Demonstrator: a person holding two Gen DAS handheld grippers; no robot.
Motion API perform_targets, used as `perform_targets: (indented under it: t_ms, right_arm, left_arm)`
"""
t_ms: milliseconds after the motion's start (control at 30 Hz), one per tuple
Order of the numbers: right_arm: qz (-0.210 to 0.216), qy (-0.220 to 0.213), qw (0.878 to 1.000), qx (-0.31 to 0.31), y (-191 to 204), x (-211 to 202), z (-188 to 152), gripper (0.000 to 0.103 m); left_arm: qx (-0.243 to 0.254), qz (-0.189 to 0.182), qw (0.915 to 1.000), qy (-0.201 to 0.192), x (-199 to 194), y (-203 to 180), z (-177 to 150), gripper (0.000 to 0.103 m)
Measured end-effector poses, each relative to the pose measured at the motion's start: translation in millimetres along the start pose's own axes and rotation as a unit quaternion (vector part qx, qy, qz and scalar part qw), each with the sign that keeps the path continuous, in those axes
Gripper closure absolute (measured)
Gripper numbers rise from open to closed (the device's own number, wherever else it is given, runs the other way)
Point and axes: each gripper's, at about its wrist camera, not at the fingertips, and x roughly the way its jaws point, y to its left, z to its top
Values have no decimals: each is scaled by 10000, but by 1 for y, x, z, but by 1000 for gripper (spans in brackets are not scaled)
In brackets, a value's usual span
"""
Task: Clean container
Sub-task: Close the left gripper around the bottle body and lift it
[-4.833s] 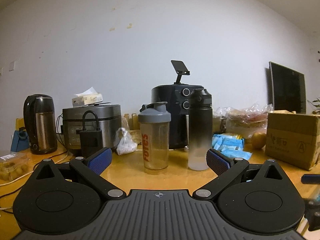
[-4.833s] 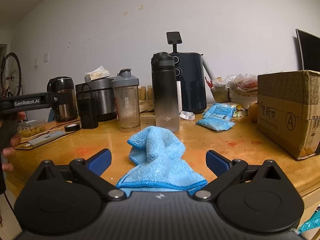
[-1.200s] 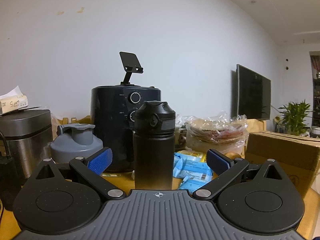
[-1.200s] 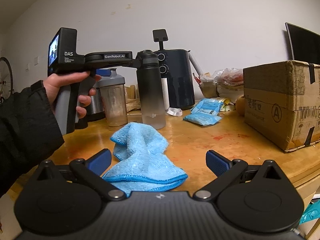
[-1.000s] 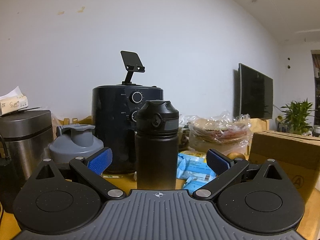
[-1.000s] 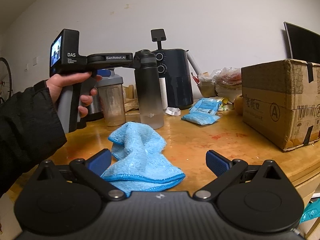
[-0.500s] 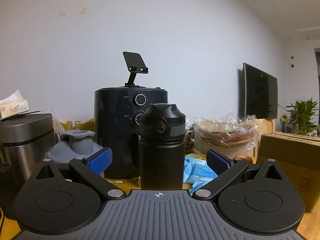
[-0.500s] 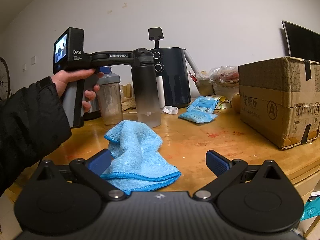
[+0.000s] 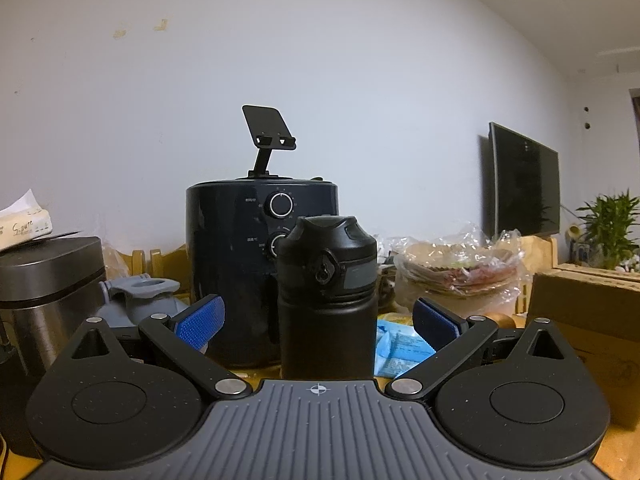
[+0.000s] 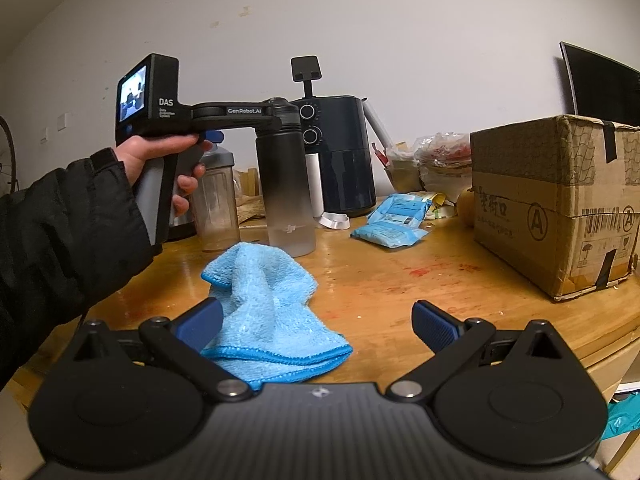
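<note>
Bottle (image 9: 328,304) — between spread left claw (image 9: 318,320) fingers

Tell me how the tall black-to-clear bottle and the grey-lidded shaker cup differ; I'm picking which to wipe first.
The black-to-clear gradient bottle stands taller than the grey-lidded clear shaker cup. The bottle fades from opaque black to frosted clear; the shaker is see-through throughout. The open left claw brackets the bottle's neck, while the shaker stands beside it. Both are upright, lidded, on the wooden table.

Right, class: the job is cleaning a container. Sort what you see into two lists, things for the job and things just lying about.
For the job:
bottle
cloth
left gripper
right gripper

Lying about:
air fryer
box
shaker
blue packets
</note>
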Motion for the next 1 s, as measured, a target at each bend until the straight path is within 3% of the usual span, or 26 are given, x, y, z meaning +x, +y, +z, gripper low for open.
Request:
perform_targets:
  t_ms: [1000]
  right_arm:
    - [-126,41,9999,69,-6,-3,3,0]
  left_arm:
    - [-49,20,9999,145,39,0,2,0]
